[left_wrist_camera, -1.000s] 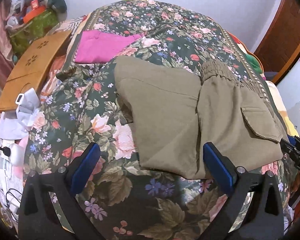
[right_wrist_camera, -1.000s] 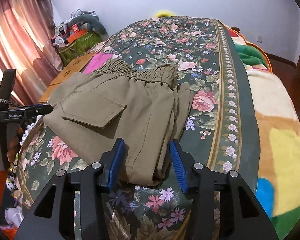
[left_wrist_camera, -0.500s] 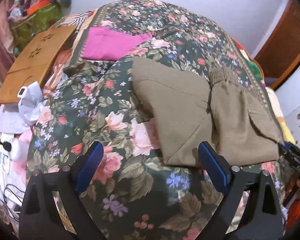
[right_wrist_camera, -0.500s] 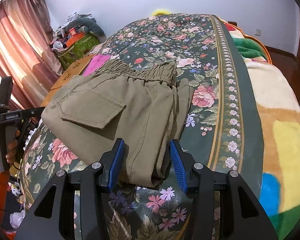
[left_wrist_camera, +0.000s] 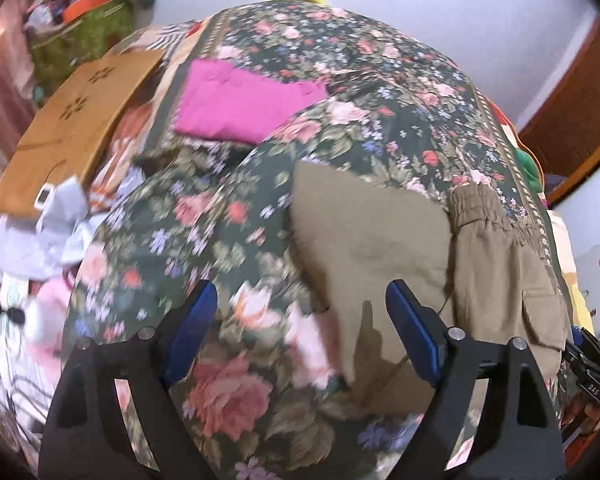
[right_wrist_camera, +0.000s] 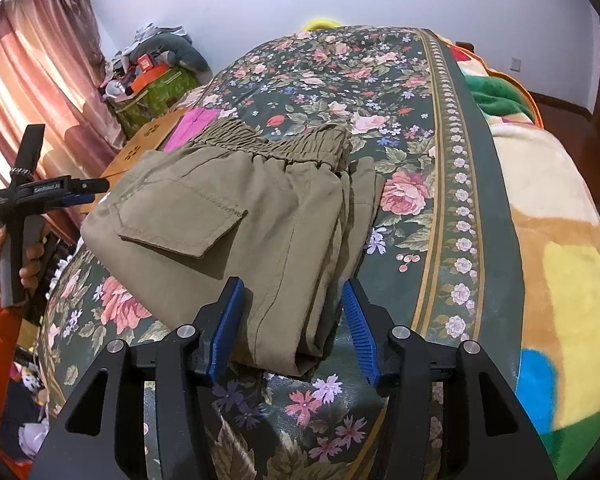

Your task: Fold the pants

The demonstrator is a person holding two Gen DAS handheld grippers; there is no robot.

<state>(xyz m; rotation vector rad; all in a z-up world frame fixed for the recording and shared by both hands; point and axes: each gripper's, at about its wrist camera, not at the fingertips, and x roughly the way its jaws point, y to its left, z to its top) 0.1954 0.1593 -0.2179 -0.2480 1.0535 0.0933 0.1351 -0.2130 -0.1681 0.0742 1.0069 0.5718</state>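
Observation:
Folded olive-green pants [right_wrist_camera: 236, 224] lie on the floral bedspread [right_wrist_camera: 380, 80], elastic waistband at the far end, flap pocket on top. They also show in the left wrist view [left_wrist_camera: 412, 264], at the right. My right gripper [right_wrist_camera: 290, 320] is open, its blue pads either side of the near edge of the pants, not closed on the cloth. My left gripper [left_wrist_camera: 300, 336] is open and empty above the bedspread [left_wrist_camera: 220, 240], its right pad [left_wrist_camera: 412, 340] over the pants' left part. The left gripper also shows in the right wrist view [right_wrist_camera: 32, 200], held beyond the bed's left edge.
A folded magenta cloth [left_wrist_camera: 244, 104] lies on the far left of the bed. A wooden board [left_wrist_camera: 76, 128] and cluttered items stand left of the bed. A colourful blanket [right_wrist_camera: 560, 248] covers the bed's right side. Pink curtains [right_wrist_camera: 32, 80] hang at left.
My left gripper has drawn back to the left, so the pants slid to the right in its view. My right gripper has stayed open at the pants' near edge.

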